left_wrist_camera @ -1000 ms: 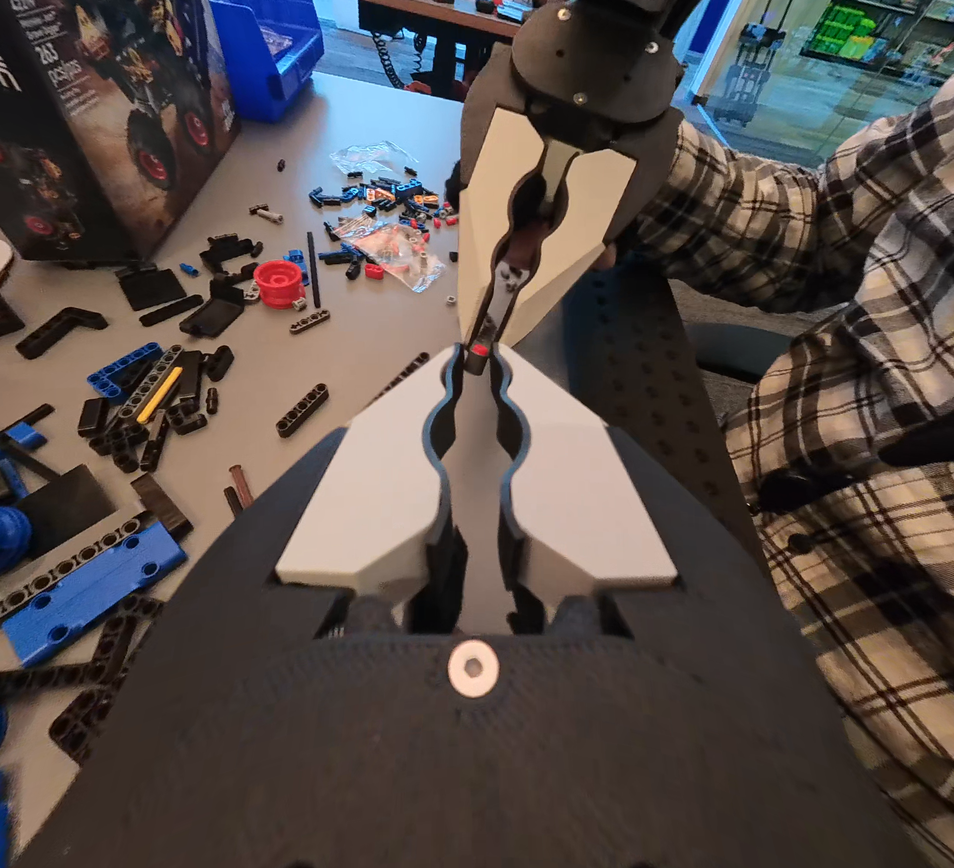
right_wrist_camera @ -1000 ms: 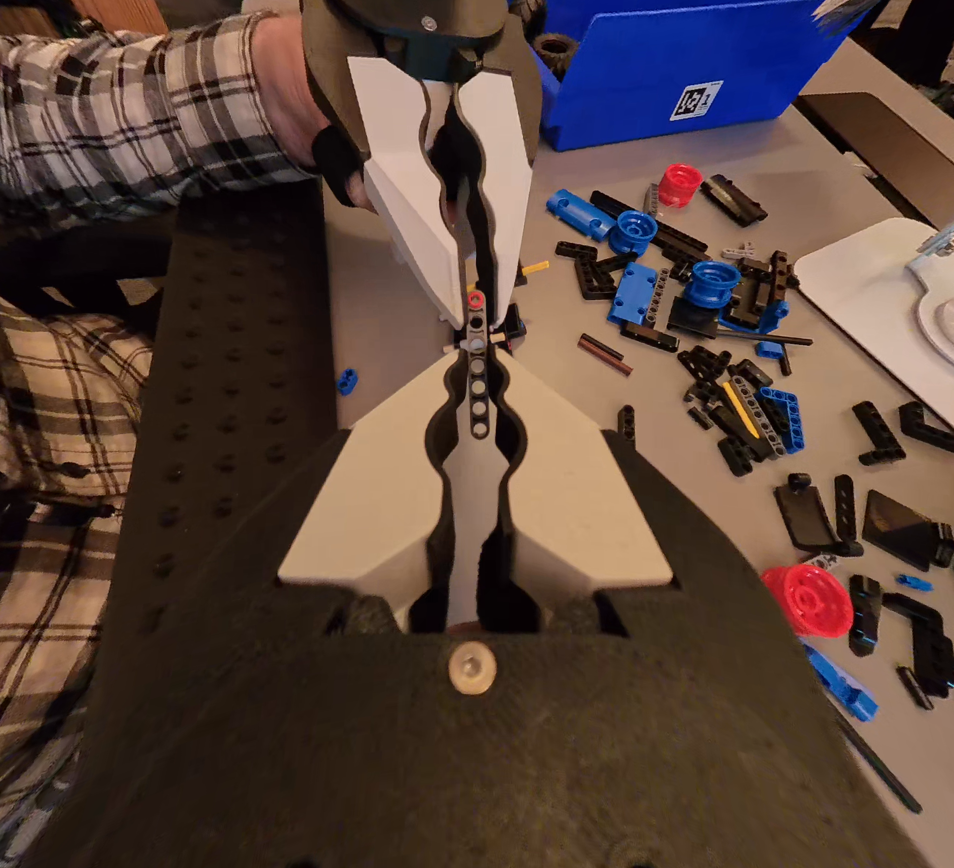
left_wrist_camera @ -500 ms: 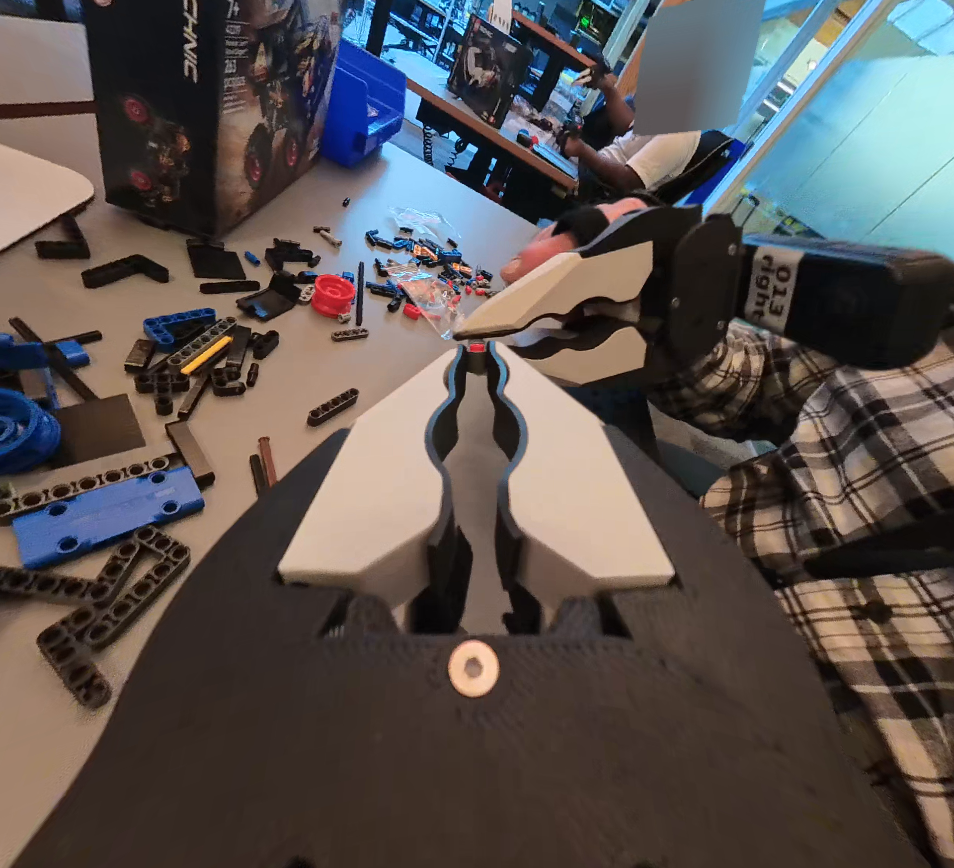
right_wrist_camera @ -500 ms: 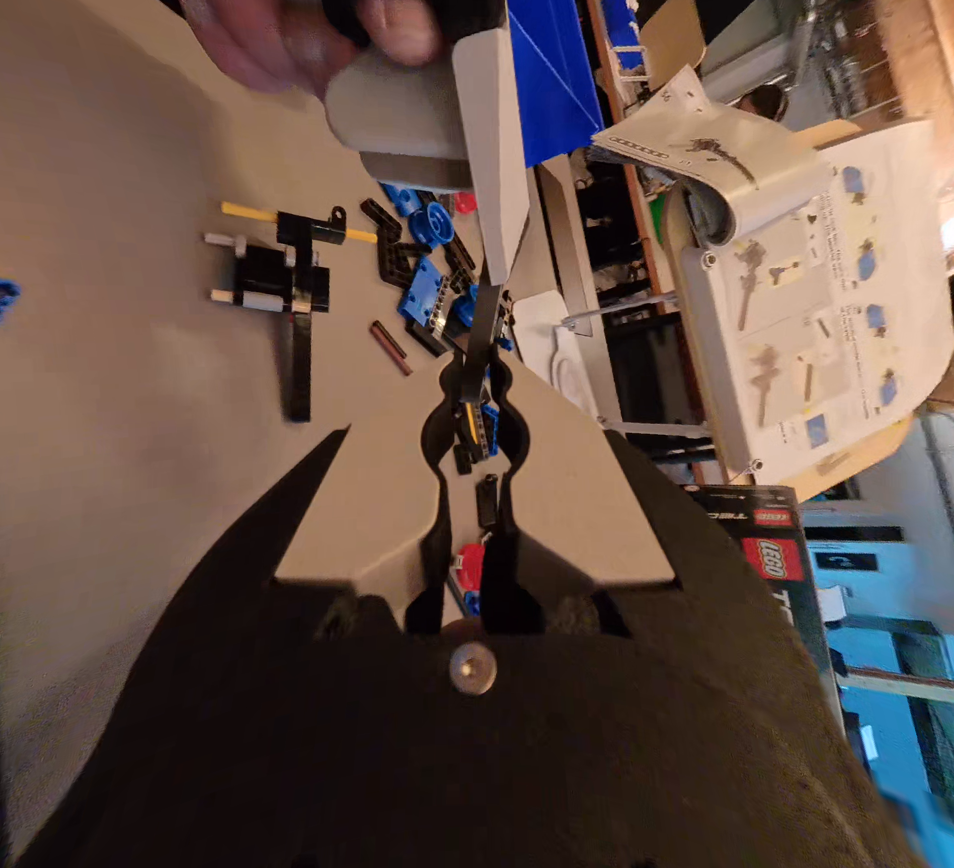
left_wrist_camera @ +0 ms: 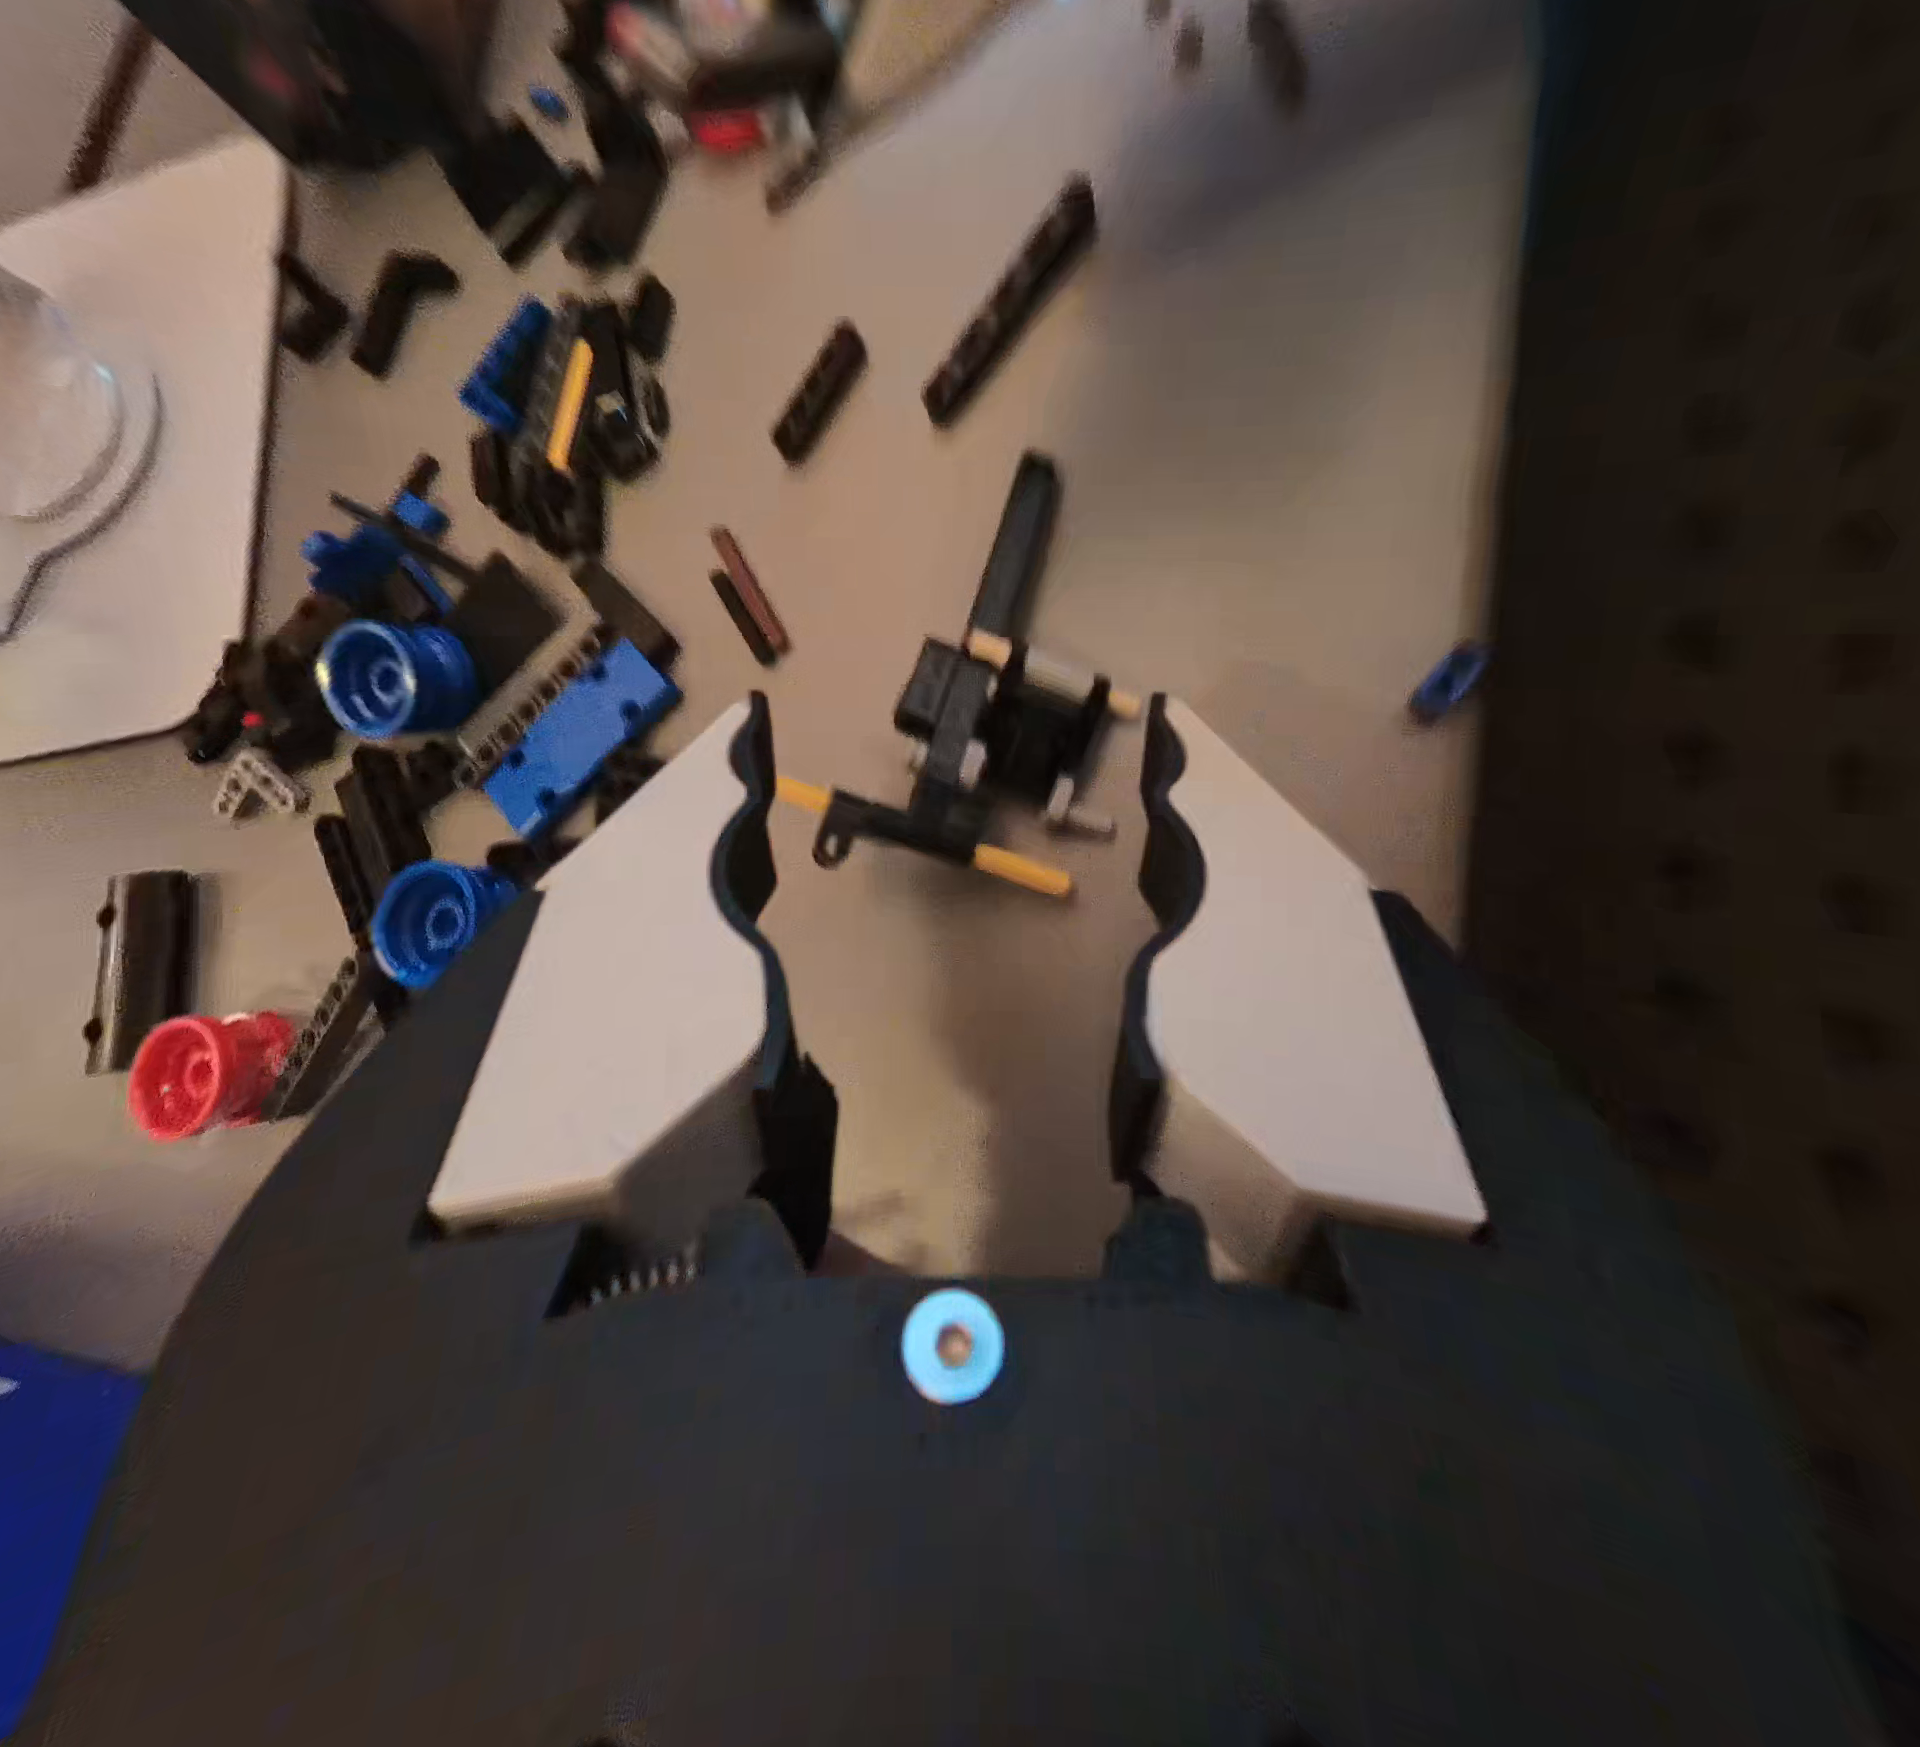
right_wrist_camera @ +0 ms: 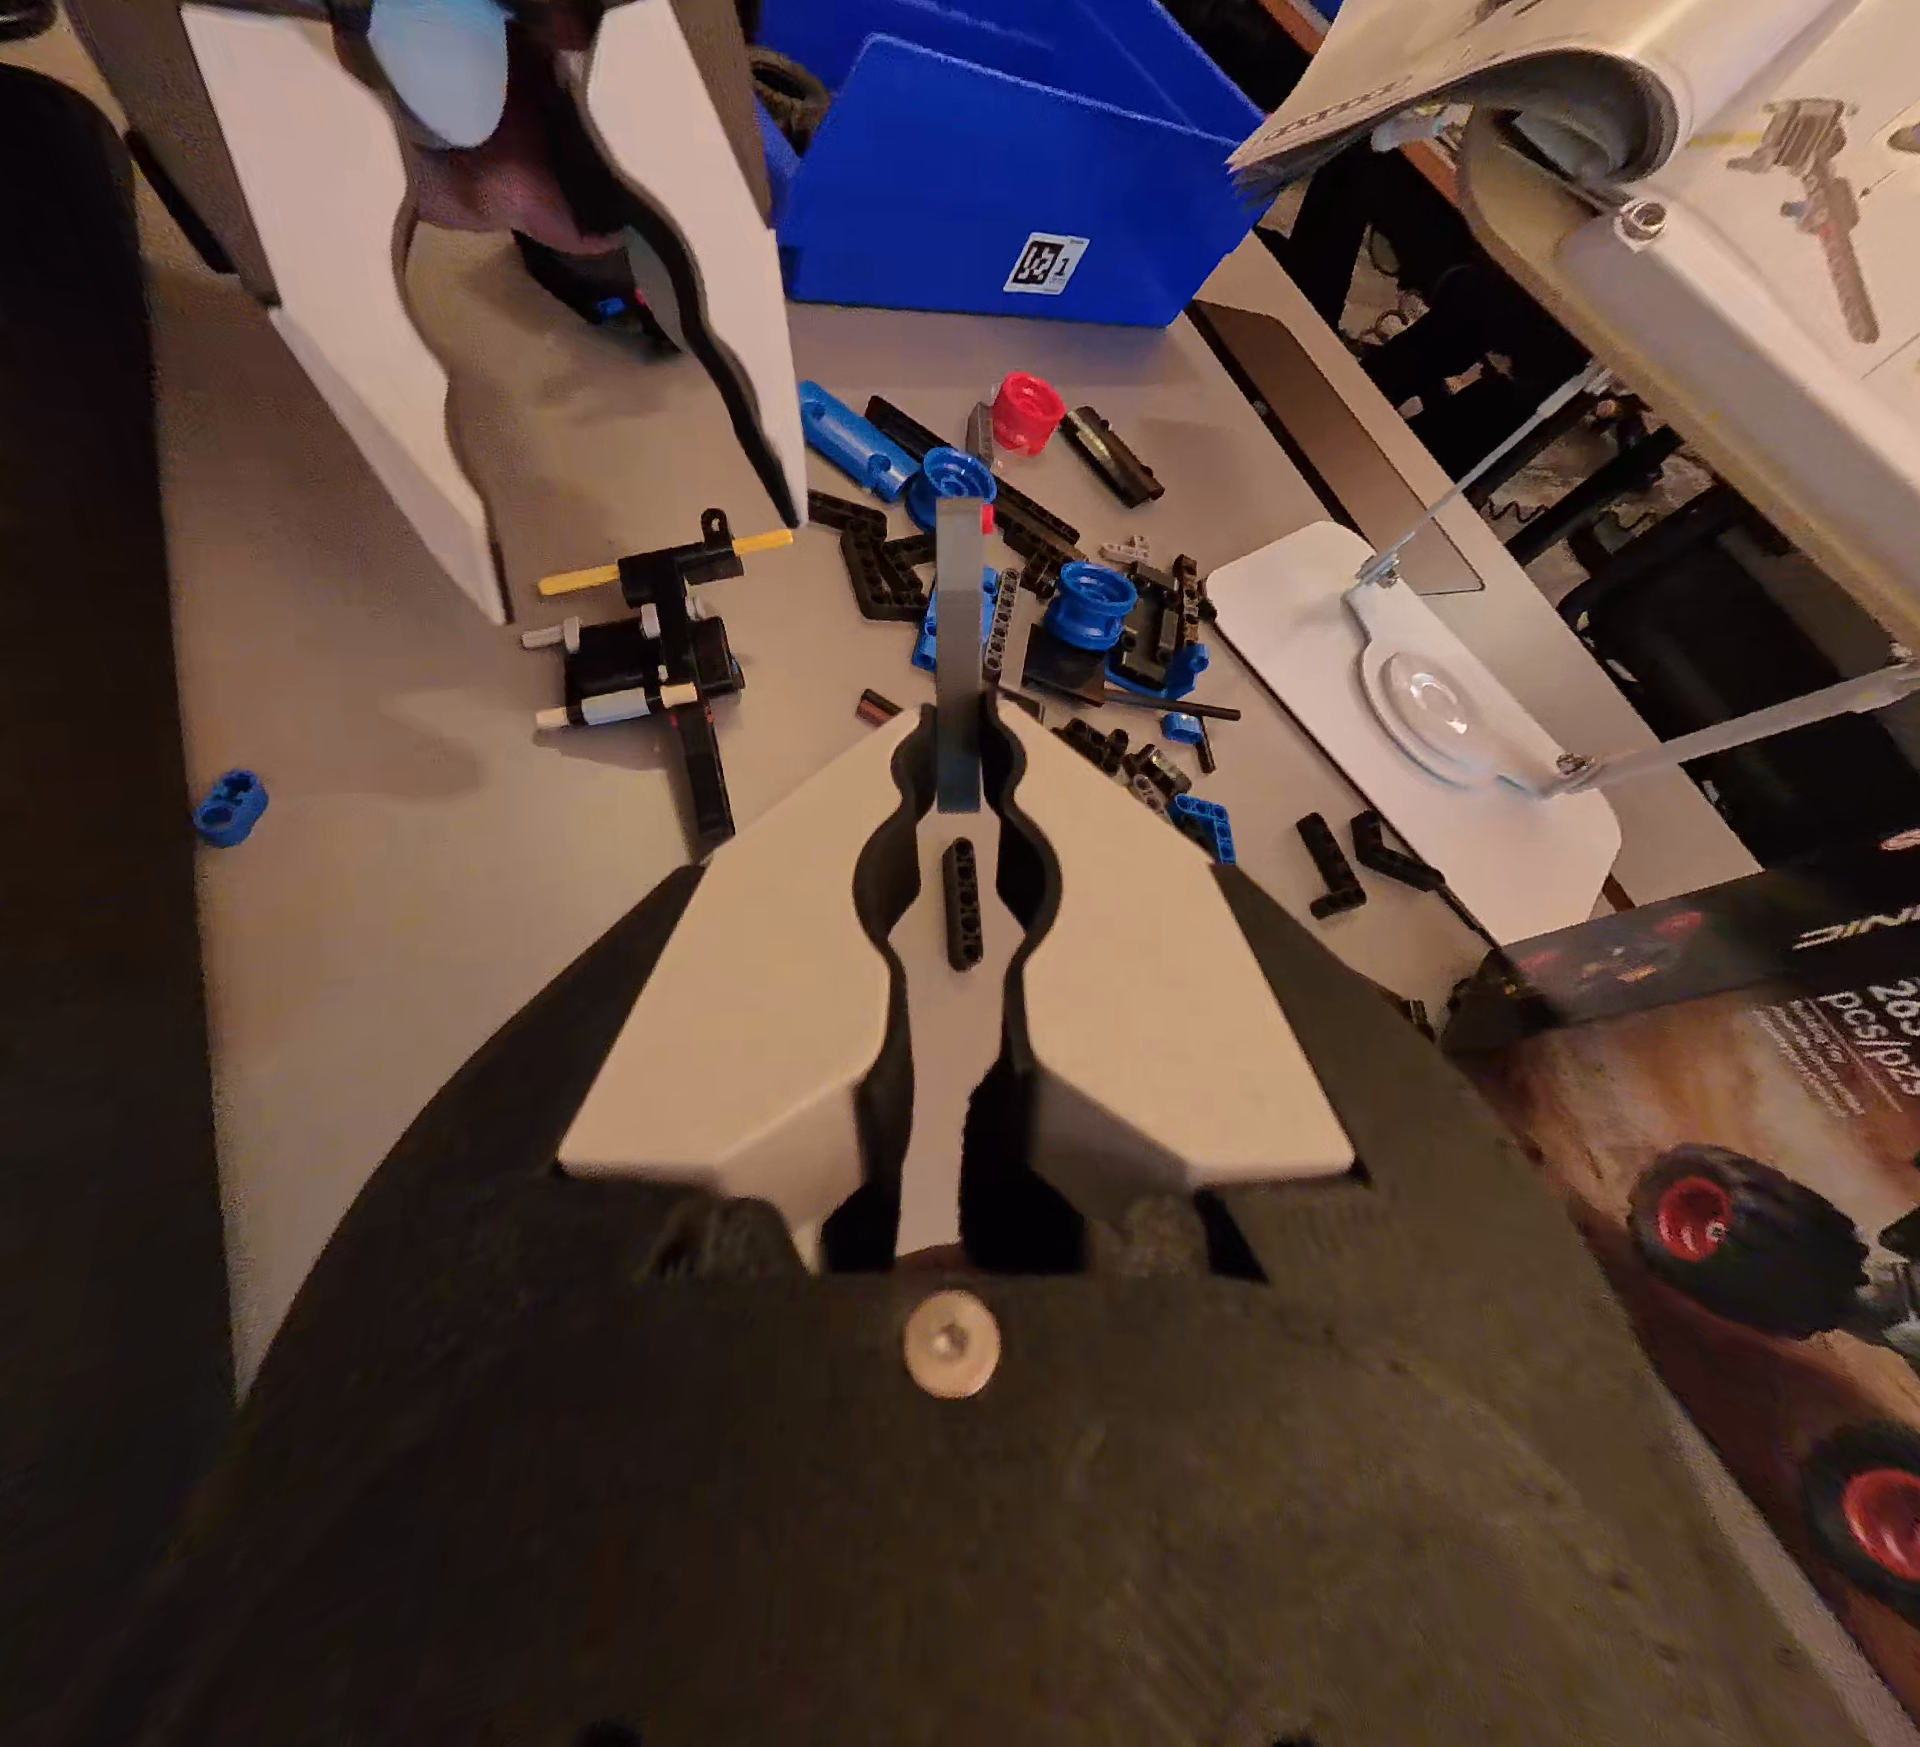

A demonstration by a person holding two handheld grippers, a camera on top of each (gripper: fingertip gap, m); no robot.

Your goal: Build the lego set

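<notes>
Grey table (right_wrist_camera: 395,866) is filling most of both views, warm dim light lying over it. A dark perforated board (right_wrist_camera: 73,658) is running along its near edge. A blue plastic bin (right_wrist_camera: 987,191) is sitting at the far side of the table, a small square marker sticker on its front. A white-based stand (right_wrist_camera: 1351,658) is holding an open booklet (right_wrist_camera: 1507,35) up at the right. Beyond the table, dark desks and clutter are showing, too dim to identify.
</notes>
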